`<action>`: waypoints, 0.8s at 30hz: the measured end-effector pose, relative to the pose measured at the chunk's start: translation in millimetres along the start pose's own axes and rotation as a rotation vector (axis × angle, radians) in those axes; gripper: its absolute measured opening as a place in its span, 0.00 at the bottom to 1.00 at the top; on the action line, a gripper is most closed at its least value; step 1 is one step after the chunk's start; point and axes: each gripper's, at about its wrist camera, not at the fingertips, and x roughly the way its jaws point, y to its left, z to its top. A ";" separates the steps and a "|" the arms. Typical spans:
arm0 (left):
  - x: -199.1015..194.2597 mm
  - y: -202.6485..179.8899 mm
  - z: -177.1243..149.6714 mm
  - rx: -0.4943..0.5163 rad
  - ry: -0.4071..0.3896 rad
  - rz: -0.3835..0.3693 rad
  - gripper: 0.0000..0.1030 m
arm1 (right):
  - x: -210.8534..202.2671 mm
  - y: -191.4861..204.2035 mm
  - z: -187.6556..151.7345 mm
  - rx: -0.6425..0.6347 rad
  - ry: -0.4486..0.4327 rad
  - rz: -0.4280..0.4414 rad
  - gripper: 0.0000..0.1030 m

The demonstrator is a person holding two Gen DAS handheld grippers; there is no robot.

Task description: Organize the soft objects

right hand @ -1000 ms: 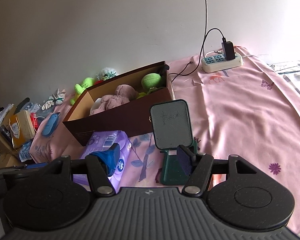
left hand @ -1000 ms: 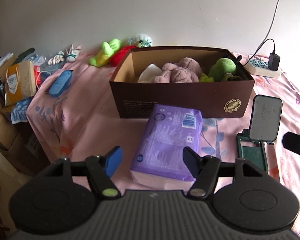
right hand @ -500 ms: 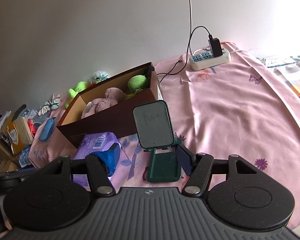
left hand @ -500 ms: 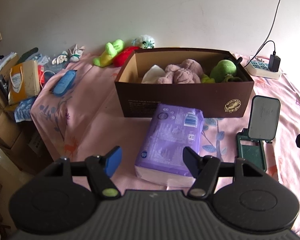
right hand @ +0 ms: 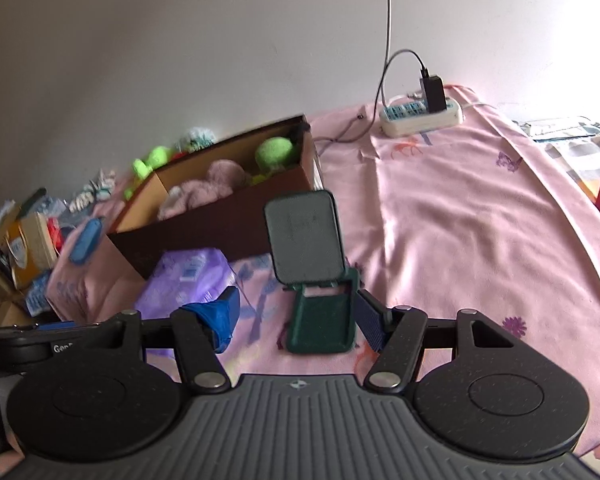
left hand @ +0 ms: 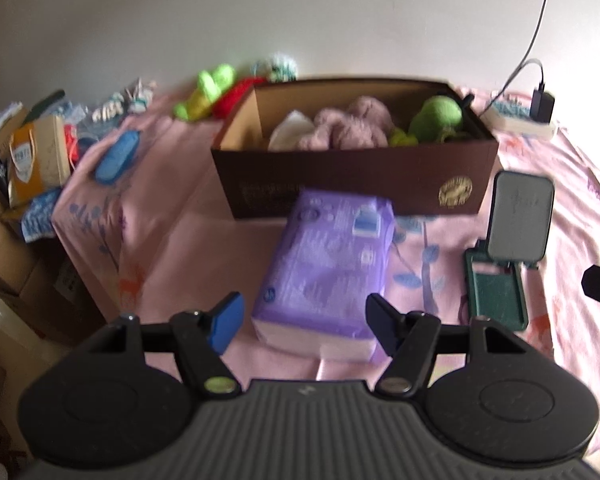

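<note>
A brown cardboard box [left hand: 356,184] [right hand: 204,232] stands on the pink bedsheet. It holds a pink plush toy [left hand: 352,124] [right hand: 216,180], a green plush [left hand: 438,114] [right hand: 278,152] and a white soft item [left hand: 290,132]. A lime green plush [left hand: 208,92], a red plush [left hand: 232,98] and a white-teal plush [left hand: 278,68] lie behind the box on the left. A purple tissue pack [left hand: 332,276] [right hand: 188,280] lies in front of the box. My left gripper [left hand: 304,322] is open and empty, just short of the pack. My right gripper [right hand: 296,316] is open and empty over a green phone stand [right hand: 320,272].
The green phone stand [left hand: 508,252] stands right of the pack. A power strip with a charger [right hand: 420,116] [left hand: 520,120] lies at the back right. A blue case [left hand: 116,156] lies at the left edge of the bed. Cardboard boxes and bags [left hand: 24,168] are stacked beside the bed on the left.
My left gripper has pulled back from the tissue pack, which now lies farther ahead. My right gripper has shifted right, so the phone stand sits between its fingers. Both stay open.
</note>
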 end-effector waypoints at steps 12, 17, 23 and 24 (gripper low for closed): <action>17.6 -1.2 -11.4 0.015 0.115 -0.050 0.66 | 14.9 -4.2 -5.0 0.041 0.061 -0.104 0.47; 10.7 -0.9 2.2 0.011 0.075 -0.026 0.66 | 8.4 -14.8 1.0 0.055 0.009 -0.155 0.47; 0.6 0.3 27.0 0.010 0.010 0.000 0.66 | 2.6 -15.5 20.3 0.044 -0.049 -0.135 0.47; -0.9 0.0 32.3 0.010 -0.003 0.004 0.66 | 1.3 -13.3 24.7 0.036 -0.065 -0.136 0.47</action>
